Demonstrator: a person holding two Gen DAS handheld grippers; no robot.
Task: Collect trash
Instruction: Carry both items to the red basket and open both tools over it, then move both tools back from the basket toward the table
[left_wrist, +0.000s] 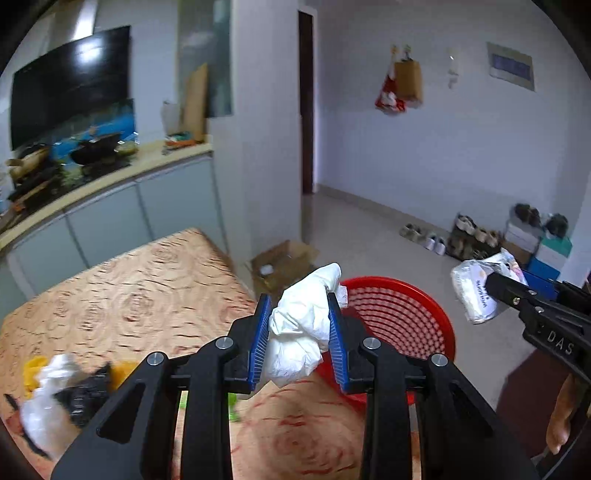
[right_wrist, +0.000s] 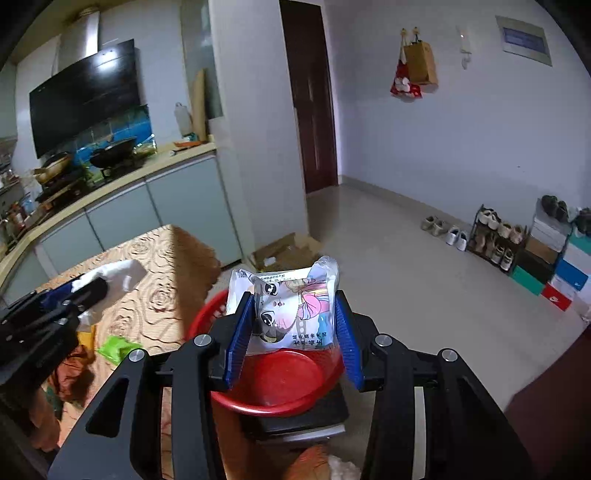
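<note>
You're holding a crumpled white tissue wad (left_wrist: 301, 325) pinched between the blue pads (left_wrist: 261, 339) of your left gripper (left_wrist: 300, 332). The wad's long axis is running forward along the fingers, its far tip poking up and out past the fingertips toward the red basket (left_wrist: 402, 314). It's hanging in the air at the table's edge, just short of the basket rim.

Your right gripper (right_wrist: 291, 332) is clamping a printed snack wrapper (right_wrist: 286, 301), cartoon face and pink colours facing the camera. The wrapper is standing upright between the pads, its long axis roughly vertical, its crinkled top edge rising above the fingertips. It's hovering directly over the red basket (right_wrist: 273, 376), whose solid red bottom is showing beneath it. In the left wrist view the same wrapper (left_wrist: 480, 291) is appearing at the right, held out beyond the basket by the black right gripper (left_wrist: 496, 286).

The basket is sitting beside the table (left_wrist: 122, 295), which is wearing a tan rose-patterned cloth. More litter is lying on that cloth: a white plastic bag (left_wrist: 44, 398), something black (left_wrist: 86, 395) and yellow scraps (left_wrist: 33, 369) near you on the left, plus a green packet (right_wrist: 118, 348). Beyond the table an open cardboard box (left_wrist: 282, 264) is resting on the floor, and shoes (right_wrist: 495, 236) are lining a rack by the far wall.
</note>
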